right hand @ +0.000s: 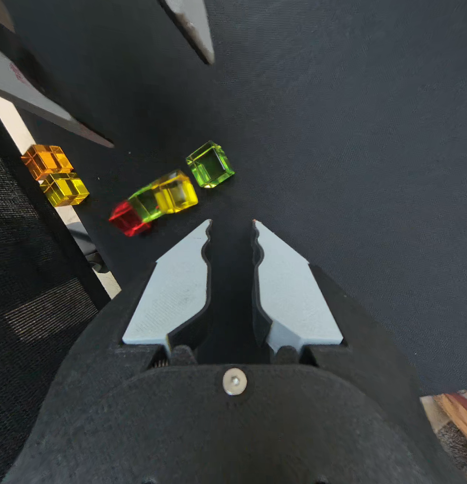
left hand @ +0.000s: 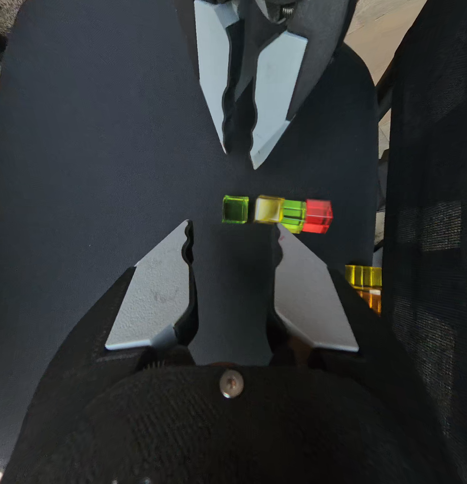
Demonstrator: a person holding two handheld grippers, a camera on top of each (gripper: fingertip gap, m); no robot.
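Hovering over the dark worktop [left hand: 96, 157], the left gripper [left hand: 231, 227] and right gripper [right hand: 232, 221] face each other, fingers apart and empty. Between them lie a lone green cube [left hand: 235, 209] and a touching yellow-green-red row [left hand: 294, 213]; two more cubes [right hand: 55, 174] sit at the edge.

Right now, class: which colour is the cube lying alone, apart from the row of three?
Green. The lone cube shows best in the right wrist view, beside the yellow cube.

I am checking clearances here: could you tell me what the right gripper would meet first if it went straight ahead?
Probably only the dark cloth; the lone green cube lies slightly left of the right gripper.
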